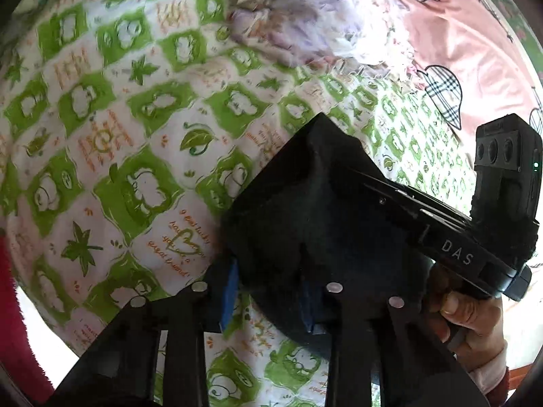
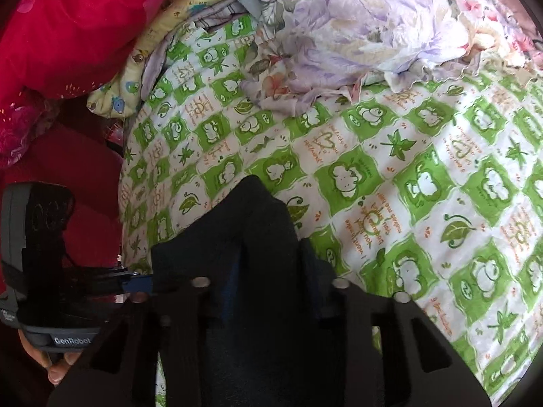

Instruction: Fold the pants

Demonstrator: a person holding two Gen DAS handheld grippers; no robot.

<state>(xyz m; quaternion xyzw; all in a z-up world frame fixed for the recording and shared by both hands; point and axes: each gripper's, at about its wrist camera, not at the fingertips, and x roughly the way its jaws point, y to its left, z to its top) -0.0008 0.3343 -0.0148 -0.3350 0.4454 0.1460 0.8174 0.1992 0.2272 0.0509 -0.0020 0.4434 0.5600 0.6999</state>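
The pants (image 1: pixel 305 203) are dark navy, almost black, and hang bunched above a green-and-white patterned bed sheet (image 1: pixel 135 135). In the left wrist view my left gripper (image 1: pixel 271 291) is shut on the pants; cloth drapes over its blue-padded fingers (image 1: pixel 230 288). The right gripper's body (image 1: pixel 475 237) shows close at the right of that view, held in a hand. In the right wrist view my right gripper (image 2: pixel 268 285) is shut on the pants (image 2: pixel 251 237), which cover its fingertips. The left gripper's body (image 2: pixel 44 271) shows at the left, very near.
A crumpled floral quilt (image 2: pixel 373 27) lies at the far side of the sheet (image 2: pixel 424 186). Red bedding (image 2: pixel 68 27) and a yellow printed cloth (image 2: pixel 152 51) sit at the left. A pink cloth with a plaid leaf (image 1: pixel 458 51) lies at the right.
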